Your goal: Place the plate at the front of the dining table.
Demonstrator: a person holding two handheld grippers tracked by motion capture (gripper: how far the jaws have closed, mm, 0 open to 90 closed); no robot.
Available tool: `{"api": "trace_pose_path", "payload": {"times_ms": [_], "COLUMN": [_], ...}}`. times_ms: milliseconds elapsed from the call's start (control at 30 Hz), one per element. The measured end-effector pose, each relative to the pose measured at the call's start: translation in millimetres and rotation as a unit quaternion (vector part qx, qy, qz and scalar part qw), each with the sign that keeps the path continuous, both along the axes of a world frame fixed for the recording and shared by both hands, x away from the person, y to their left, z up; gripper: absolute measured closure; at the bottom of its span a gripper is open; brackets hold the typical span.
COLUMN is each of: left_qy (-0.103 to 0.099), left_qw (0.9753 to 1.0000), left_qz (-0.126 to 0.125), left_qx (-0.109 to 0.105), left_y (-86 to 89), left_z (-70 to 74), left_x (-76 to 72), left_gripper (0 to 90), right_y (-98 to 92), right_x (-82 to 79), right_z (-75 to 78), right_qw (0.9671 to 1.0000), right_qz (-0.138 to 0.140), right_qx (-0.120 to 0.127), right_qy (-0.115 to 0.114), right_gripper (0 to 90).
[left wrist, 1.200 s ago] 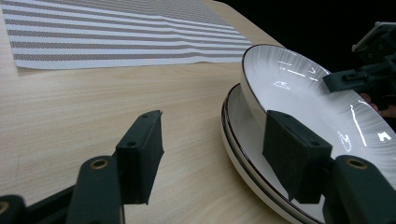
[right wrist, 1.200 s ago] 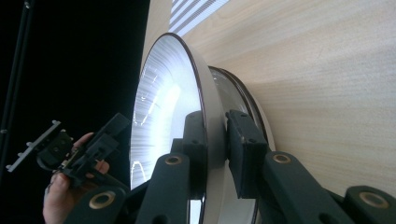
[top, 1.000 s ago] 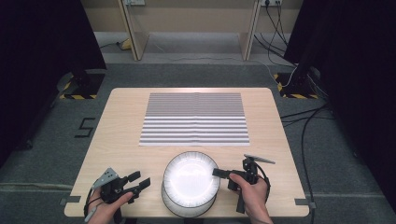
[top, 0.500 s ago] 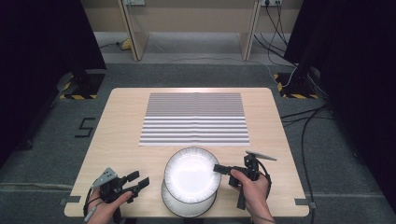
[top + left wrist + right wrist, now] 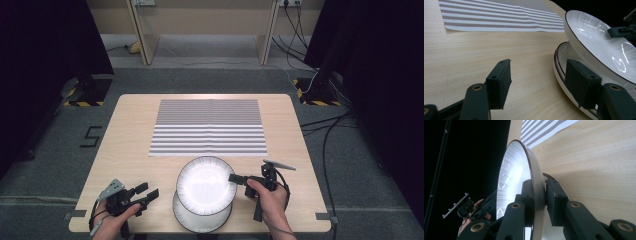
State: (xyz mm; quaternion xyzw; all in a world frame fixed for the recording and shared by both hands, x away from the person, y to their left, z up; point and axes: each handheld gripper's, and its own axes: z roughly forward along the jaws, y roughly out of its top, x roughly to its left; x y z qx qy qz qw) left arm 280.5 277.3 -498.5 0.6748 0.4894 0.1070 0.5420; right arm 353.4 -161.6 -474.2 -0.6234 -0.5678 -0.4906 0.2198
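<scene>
Right gripper [image 5: 539, 202] has its fingers clamped on the rim of the top plate [image 5: 206, 185], holding it tilted just above the lower plate [image 5: 200, 222] near the surface's [image 5: 130, 145] front edge, while left gripper [image 5: 537, 82] sits open beside them.

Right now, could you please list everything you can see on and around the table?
Lifted plate: one, white with a dark rim, clamped at its right rim, above the stack.
Stacked plates: at least two, white, at the table's near edge.
Striped mat: one, grey and white, at the table's far middle.
Table: one, light wood.
Desk legs: wooden, beyond the table.
Left gripper: black, open, left of the stack.
Right gripper: black, fingers shut on the lifted plate.
</scene>
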Motion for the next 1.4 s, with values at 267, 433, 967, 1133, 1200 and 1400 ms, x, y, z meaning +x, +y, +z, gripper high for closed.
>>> {"api": "trace_pose_path", "payload": {"times_ms": [267,433,967,1133,1200,1400], "left_qy": [0.001,0.002,0.004,0.004,0.004,0.006], "left_qw": [1.0000,1.0000,1.0000,1.0000,0.9999,0.9999], "left_qz": [0.007,0.007,0.008,0.009,0.009,0.008], "left_qx": [0.001,0.001,-0.001,-0.001,0.000,-0.001], "left_y": [4.1,4.3,4.4,4.6,4.9,4.1], "left_z": [-1.2,-2.1,-3.1,-3.2,-3.4,-4.0], "left_x": [0.2,0.6,0.2,0.4,0.4,0.3], "left_gripper": [36.8,36.5,36.1,36.1,36.1,36.1], "right_y": [-0.7,-2.0,1.0,0.4,0.2,0.8], "right_x": [6.6,7.5,9.8,12.6,14.2,18.4], "right_z": [7.8,10.5,14.0,17.0,18.0,21.2], "right_qw": [1.0000,0.9999,0.9998,0.9998,0.9997,0.9996], "right_qz": [0.001,-0.003,-0.004,-0.007,-0.008,-0.012], "right_qx": [0.002,0.006,0.011,0.010,0.011,0.015], "right_qy": [-0.008,-0.010,-0.014,-0.018,-0.019,-0.022], "right_gripper": [77.1,77.1,76.8,76.9,76.9,76.9]}}
